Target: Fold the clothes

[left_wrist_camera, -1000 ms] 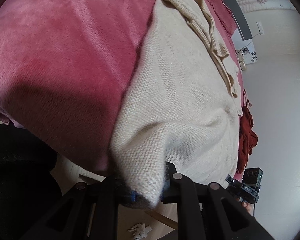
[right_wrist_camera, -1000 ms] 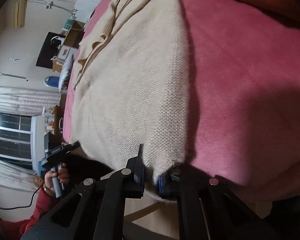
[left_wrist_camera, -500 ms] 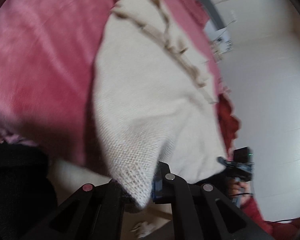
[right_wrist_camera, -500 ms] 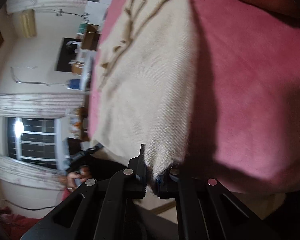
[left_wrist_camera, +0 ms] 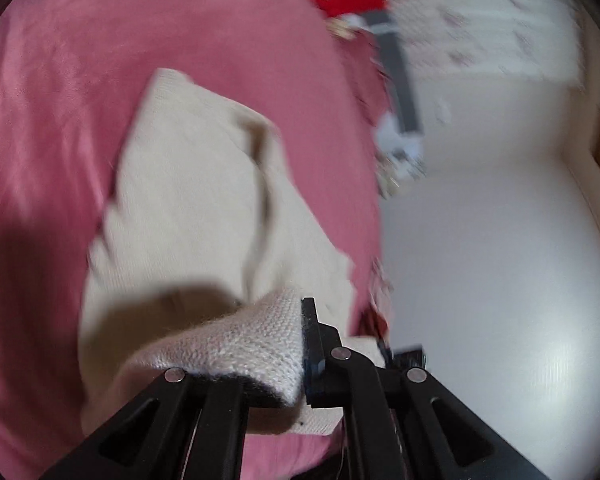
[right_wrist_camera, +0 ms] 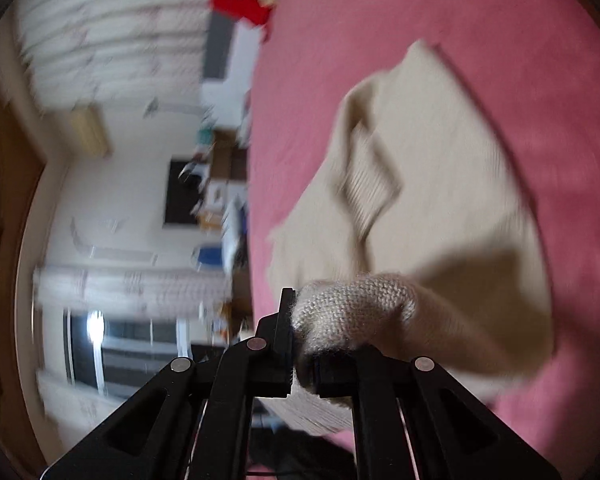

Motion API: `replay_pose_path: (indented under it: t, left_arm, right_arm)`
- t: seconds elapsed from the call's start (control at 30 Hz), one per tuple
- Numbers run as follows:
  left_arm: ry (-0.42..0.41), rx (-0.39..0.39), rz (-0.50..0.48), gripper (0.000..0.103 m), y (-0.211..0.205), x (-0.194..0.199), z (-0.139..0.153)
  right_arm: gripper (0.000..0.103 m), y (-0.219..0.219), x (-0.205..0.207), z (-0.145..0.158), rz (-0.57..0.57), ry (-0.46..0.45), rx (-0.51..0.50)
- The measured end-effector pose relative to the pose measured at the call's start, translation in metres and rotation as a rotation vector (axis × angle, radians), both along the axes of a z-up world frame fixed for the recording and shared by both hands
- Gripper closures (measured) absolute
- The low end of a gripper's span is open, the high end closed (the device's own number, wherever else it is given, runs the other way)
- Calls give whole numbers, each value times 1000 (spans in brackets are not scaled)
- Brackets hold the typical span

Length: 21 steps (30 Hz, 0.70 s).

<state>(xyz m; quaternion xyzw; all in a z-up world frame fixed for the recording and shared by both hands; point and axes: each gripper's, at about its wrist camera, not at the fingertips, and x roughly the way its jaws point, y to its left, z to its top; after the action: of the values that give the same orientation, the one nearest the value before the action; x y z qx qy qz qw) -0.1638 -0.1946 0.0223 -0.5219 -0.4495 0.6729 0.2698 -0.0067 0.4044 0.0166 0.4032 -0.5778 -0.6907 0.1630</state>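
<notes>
A cream knitted sweater (left_wrist_camera: 196, 200) lies on a pink blanket (left_wrist_camera: 52, 120), its near hem lifted off the bed. My left gripper (left_wrist_camera: 272, 364) is shut on one hem corner, held above the rest of the sweater. In the right wrist view the same sweater (right_wrist_camera: 440, 184) lies on the blanket (right_wrist_camera: 400, 12), and my right gripper (right_wrist_camera: 312, 344) is shut on the other hem corner, which bunches over the right finger. Both views are blurred by motion.
The bed edge runs along the blanket's side, with white wall (left_wrist_camera: 500, 240) beyond. A red item (left_wrist_camera: 348, 0) lies at the far end of the bed. In the right wrist view, a window (right_wrist_camera: 120, 340), curtains and cluttered furniture (right_wrist_camera: 212, 192) stand beside the bed.
Both grippers have lifted the sweater's hem corners and carried them up and forward over the garment. The sweater now looks shorter, with its lower part raised off the blanket.
</notes>
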Motion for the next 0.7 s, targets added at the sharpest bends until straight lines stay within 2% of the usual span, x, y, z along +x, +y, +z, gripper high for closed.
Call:
replay_pose_path:
  t: [0.1,0.17,0.23,0.27,0.3,0.33,0.37,0.4,0.43,0.53,0.7]
  left_arm:
    - [-129,62,57,99,3,-33,-34]
    - [-189,89,52,98,10,-45,-47]
    - [-227,114,26,87,16,-56,-54]
    - [-244,133,0,86,18,-63,-53]
    - [-261,151,-26,83,20,-70,-52]
    - [-277,169,-52,78,22,-78,-51]
    - [-294,187,-78,76,23,-85,-50]
    - [-311,205,-105,73,25,-92,-49]
    - [-303,226,-112,71,26,-102,-47]
    - [-279,265,-38,70,14,-120,-49]
    - [-342,402,129,69,3,-117,-85]
  right_arm:
    - [96,13,-35,-28,-46,-93,-5]
    - [94,18,-48,-40,-46,-146,-8]
    - [91,22,-58,-46,-15,-200,-10]
    - [89,23,-62,-47,6,-228,-11]
    - [79,24,-67,-48,36,-250,-17]
    - [71,26,-73,-48,58,-255,-30]
    - [56,31,-79,-48,55,-248,-40]
    - [47,36,-85,-48,51,-241,-50]
    - [46,41,-91,-47,48,-234,-61]
    - [46,56,-109,-46,37,-214,-91]
    - [45,60,-109,-36,-14,-128,-113]
